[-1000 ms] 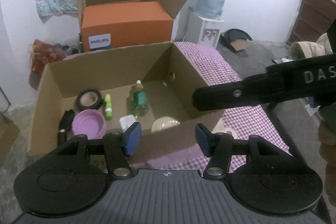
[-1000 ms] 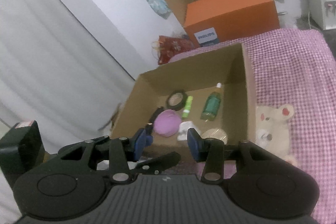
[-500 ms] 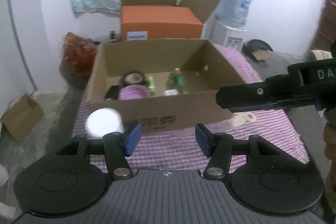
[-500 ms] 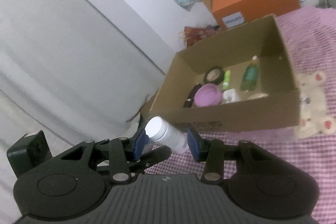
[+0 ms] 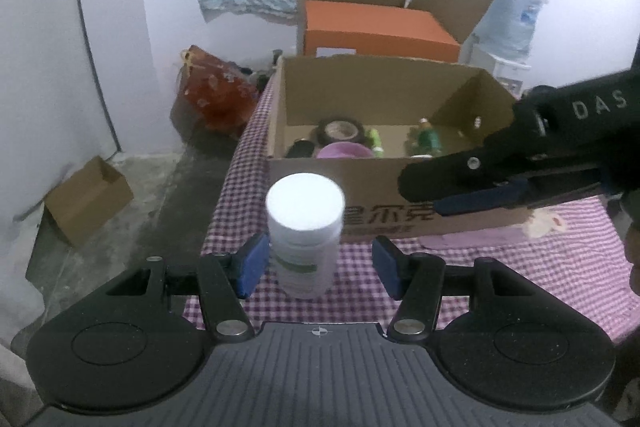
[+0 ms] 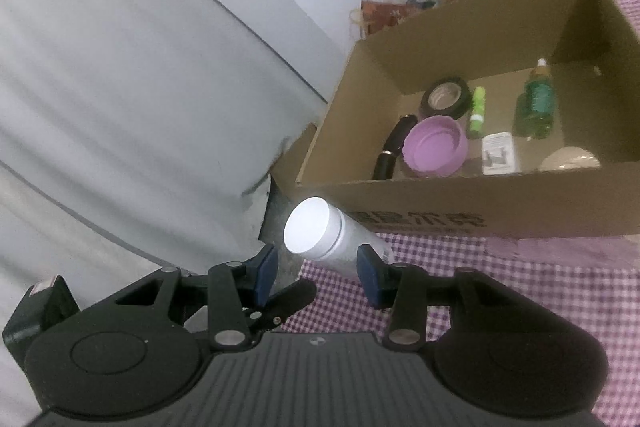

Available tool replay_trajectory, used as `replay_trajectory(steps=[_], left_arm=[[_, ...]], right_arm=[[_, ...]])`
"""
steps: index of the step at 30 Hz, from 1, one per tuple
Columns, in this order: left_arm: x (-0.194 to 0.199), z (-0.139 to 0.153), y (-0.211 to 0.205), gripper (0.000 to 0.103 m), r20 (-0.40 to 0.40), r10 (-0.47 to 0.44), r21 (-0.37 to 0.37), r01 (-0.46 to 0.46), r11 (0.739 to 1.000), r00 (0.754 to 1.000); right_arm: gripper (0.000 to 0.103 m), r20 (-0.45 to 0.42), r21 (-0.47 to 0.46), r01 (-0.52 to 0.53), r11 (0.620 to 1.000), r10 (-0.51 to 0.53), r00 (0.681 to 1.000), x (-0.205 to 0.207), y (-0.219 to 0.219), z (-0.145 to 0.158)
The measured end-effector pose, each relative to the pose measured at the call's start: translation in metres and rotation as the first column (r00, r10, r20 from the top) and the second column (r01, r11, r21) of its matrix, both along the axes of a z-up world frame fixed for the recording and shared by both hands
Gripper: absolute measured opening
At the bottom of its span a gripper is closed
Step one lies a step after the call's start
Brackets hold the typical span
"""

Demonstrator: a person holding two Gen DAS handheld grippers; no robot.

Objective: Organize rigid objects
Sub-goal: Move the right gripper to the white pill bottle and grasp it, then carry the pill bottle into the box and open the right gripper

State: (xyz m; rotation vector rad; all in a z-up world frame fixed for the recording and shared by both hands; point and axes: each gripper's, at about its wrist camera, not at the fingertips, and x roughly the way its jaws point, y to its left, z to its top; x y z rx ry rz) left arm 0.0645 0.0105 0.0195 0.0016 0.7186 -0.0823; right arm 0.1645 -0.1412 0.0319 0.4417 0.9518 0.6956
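A white-capped plastic bottle (image 5: 303, 227) stands upright on the purple checked cloth (image 5: 500, 279), near the cloth's left corner and just in front of the open cardboard box (image 5: 400, 211). It is outside the box, apart from its front wall.

The left gripper (image 5: 316, 269) sits low behind the bottle with its jaws spread. The bottle lies between the two blue pads; the left pad (image 5: 252, 265) appears to be at or just beside the bottle's side, while the right pad stands clear of it. Nothing is pinched.

The right gripper (image 6: 316, 273) reaches in from the right at an angle, also with its jaws spread. In its own view the bottle (image 6: 332, 237) appears between its pads, further out than the fingertips; whether the right pad touches the bottle cannot be told. In the left wrist view its dark fingers cross in front of the box's right front corner.

Contents of the box, seen from the right wrist view:
- a roll of black tape (image 6: 446, 98) at the back left;
- a small green tube (image 6: 477, 111) beside it;
- a green bottle (image 6: 537, 103), upright;
- a purple lid (image 6: 435, 146) near the front;
- a black cylindrical item (image 6: 390, 151) at the left;
- a small white packet (image 6: 498, 151);
- a pale round item (image 6: 570, 159) at the front right, partly hidden by the wall.

Behind stands an orange box (image 5: 376, 37) inside a second open carton.
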Motion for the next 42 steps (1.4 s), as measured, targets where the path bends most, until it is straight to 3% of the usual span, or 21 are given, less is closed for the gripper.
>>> replay_trajectory(steps=[11, 21, 42], left_arm=[[0.030, -0.029, 0.016, 0.057, -0.028, 0.002, -0.040, -0.003, 0.999, 1.000], [0.043, -0.041, 0.018, 0.056, -0.060, -0.015, -0.060, 0.012, 0.998, 0.998], [0.041, -0.035, 0.008, 0.052, -0.083, -0.004, -0.024, 0.002, 1.000, 0.997]], right_arm=[[0.047, -0.069, -0.034, -0.012, 0.999, 0.009, 0.998, 0.038, 0.037, -0.029], [0.047, -0.080, -0.034, -0.023, 0.999, 0.021, 0.997, 0.049, 0.049, -0.036], [0.047, -0.079, -0.013, -0.034, 0.999, 0.033, 0.996, 0.054, 0.055, -0.043]])
